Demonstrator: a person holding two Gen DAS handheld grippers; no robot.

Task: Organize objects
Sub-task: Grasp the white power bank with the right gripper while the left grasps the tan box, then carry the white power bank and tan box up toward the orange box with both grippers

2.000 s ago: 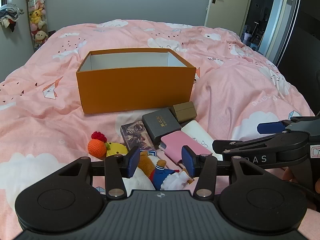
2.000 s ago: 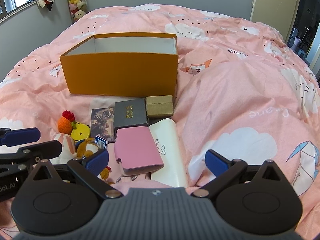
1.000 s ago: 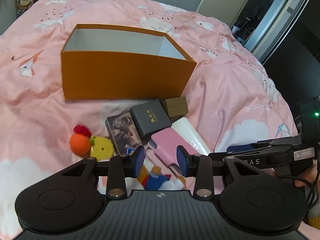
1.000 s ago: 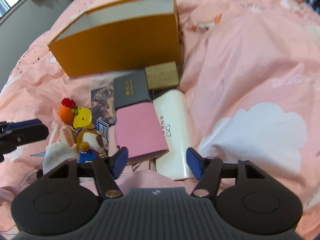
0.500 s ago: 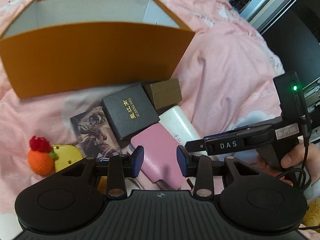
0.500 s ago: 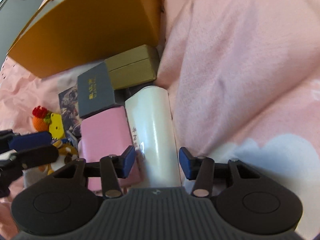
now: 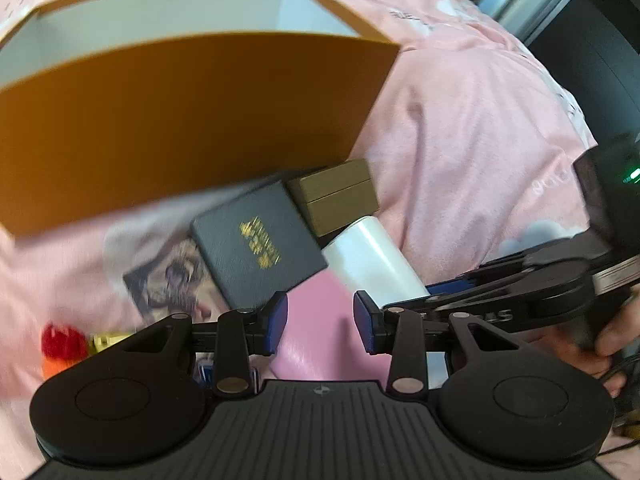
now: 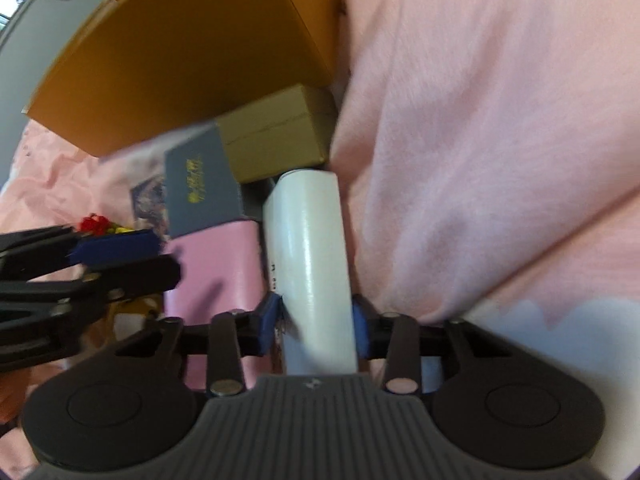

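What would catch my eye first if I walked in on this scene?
The big orange box standing open on the pink bedspread, with small items heaped in front of it. Right after that, the right gripper, whose blue pads have just been closing on the white case, beside the pink case that the open left gripper hovers over.

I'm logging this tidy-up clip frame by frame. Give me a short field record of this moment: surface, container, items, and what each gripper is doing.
surface: pink duvet with white cloud print
container: open orange cardboard box, inside looks empty as far as visible
items in front of box: olive-brown small box, dark grey box with gold lettering, white glossy glasses case, pink leather wallet, picture card, red-topped knitted toy
right gripper: jaws have just been closing; pads press both sides of the white case
left gripper: open above the pink wallet, holding nothing
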